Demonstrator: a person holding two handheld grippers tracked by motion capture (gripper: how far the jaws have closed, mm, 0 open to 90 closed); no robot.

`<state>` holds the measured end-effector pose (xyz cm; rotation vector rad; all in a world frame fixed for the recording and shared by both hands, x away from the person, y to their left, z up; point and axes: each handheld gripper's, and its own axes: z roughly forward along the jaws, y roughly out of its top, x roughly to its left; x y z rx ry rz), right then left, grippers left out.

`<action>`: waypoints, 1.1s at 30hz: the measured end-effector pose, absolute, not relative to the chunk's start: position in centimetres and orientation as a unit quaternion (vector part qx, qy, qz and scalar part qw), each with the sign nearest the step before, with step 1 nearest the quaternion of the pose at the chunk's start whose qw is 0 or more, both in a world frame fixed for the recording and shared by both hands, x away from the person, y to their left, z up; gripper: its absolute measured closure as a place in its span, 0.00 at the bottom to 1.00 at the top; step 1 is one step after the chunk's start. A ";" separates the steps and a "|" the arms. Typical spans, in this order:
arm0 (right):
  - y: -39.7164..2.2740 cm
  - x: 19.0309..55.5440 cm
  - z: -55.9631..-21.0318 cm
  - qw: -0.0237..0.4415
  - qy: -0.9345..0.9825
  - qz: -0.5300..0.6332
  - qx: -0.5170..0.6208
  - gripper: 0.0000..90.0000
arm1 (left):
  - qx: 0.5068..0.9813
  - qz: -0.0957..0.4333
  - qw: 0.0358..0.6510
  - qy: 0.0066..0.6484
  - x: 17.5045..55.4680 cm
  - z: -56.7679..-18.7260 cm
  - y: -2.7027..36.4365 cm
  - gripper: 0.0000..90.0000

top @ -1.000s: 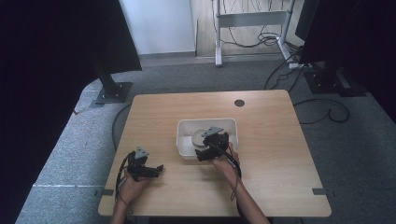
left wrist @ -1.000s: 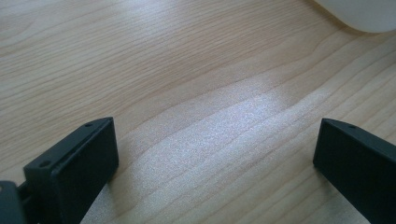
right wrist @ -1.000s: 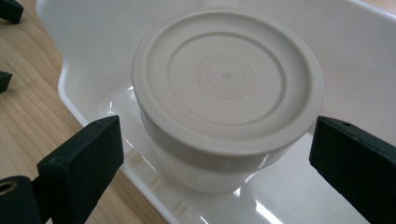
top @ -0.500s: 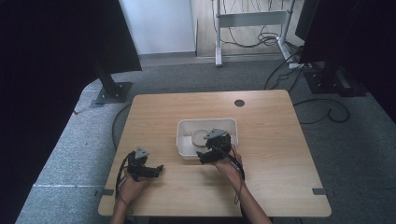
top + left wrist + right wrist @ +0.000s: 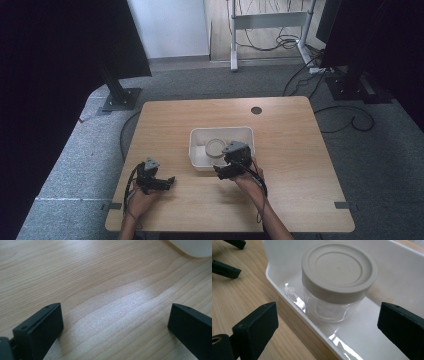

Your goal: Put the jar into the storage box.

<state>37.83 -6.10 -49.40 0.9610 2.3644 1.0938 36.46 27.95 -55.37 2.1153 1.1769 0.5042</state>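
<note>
A: Two hand-held grippers out, neither with anything between the jaws; right hand-held gripper (image 5: 226, 171) spread wide, hovering at the near rim of the white tray (image 5: 196, 146), aimed at the jar (image 5: 337, 282); nothing gripped as yet.

B: And the jar itself?

A: Upright inside the tray, beige lid (image 5: 338, 266) seated on a clear body; well forward of the black jaws, untouched on either side; tray wall (image 5: 294, 305) between the left jaw and the glass.

B: Left side?

A: Left hand-held gripper (image 5: 166, 181) low over the bare tabletop (image 5: 100, 277), near the front-left corner, jaws likewise wide apart with only wood grain between them; a rounded corner of the tray (image 5: 195, 247) at the top right of the left gripper view; well apart from the jar.

B: Progress, then?

A: Early, by the look of it; approach nearly made, grasp not; still to do, probably: clear the rim, straddle the lid or the body, close, lift; whether to open the jar or merely to move it, impossible to judge from here.

B: Any role for the left?

A: Possibly steadying the tray; idle for now.
</note>
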 end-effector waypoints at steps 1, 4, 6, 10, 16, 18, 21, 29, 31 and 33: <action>-6.2 37.8 -49.4 0.181 0.838 0.388 0.339 0.03 | 0.808 0.193 0.328 0.450 36.5 -55.4 28.0 0.00; -6.4 37.6 -49.4 0.180 0.838 0.389 0.339 0.03 | 0.808 0.193 0.328 0.450 36.5 -55.4 28.0 0.00; -6.5 37.4 -49.4 0.179 0.837 0.389 0.339 0.03 | 0.808 0.193 0.328 0.450 36.5 -55.4 28.0 0.00; -6.8 37.1 -49.4 0.180 0.837 0.390 0.339 0.03 | 0.808 0.193 0.328 0.450 36.5 -55.4 28.0 0.00; -7.4 36.7 -49.4 0.181 0.835 0.392 0.341 0.03 | 0.808 0.193 0.328 0.450 36.5 -55.4 28.0 0.00; -7.6 36.6 -49.4 0.183 0.835 0.390 0.342 0.03 | 0.808 0.193 0.328 0.450 36.5 -55.4 28.0 0.00; -8.0 36.3 -49.4 0.184 0.833 0.393 0.343 0.03 | 0.808 0.193 0.328 0.450 36.5 -55.4 28.0 0.00; -9.1 35.7 -49.5 0.185 0.831 0.393 0.348 0.04 | 0.808 0.193 0.328 0.450 36.5 -55.4 27.9 0.00; -9.4 35.5 -49.5 0.186 0.830 0.394 0.349 0.04 | 0.808 0.193 0.328 0.450 36.5 -55.4 28.0 0.00; -9.7 35.4 -49.5 0.189 0.829 0.393 0.350 0.04 | 0.808 0.193 0.328 0.450 36.5 -55.4 27.9 0.00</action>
